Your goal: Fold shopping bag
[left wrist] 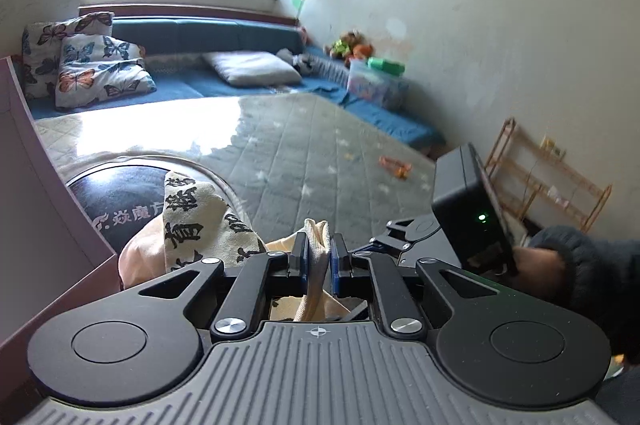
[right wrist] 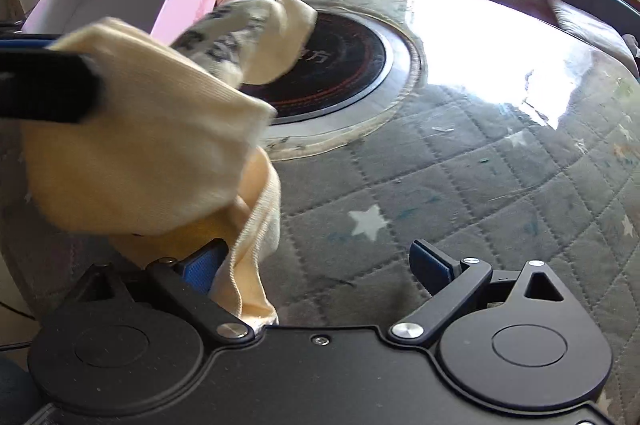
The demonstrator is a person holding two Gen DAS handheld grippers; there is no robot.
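Left gripper: your left gripper [left wrist: 319, 257] has its blue pads clamped on a bunched fold of the cream shopping bag [left wrist: 208, 221], with the cloth poking up between them
Right gripper: your right gripper [right wrist: 316, 265] has its fingers spread wide; a strip of the bag's cloth drapes over the left finger [right wrist: 200, 267], and the right finger [right wrist: 430, 263] is bare, so nothing is pinched
Shopping bag: it hangs crumpled from your left gripper, lifted off the table, its black-lettered panel twisted toward the round black cooktop [right wrist: 344, 65]
Table: the quilted grey cover with white stars [right wrist: 460, 185] lies under a glossy clear sheet, and the cooktop is set into it
Your hand: your sleeved right hand [left wrist: 540, 265] grips the right tool's handle, seen from the left wrist view
Beyond the table: butterfly cushions [left wrist: 88, 65] sit on a blue bench beneath the window
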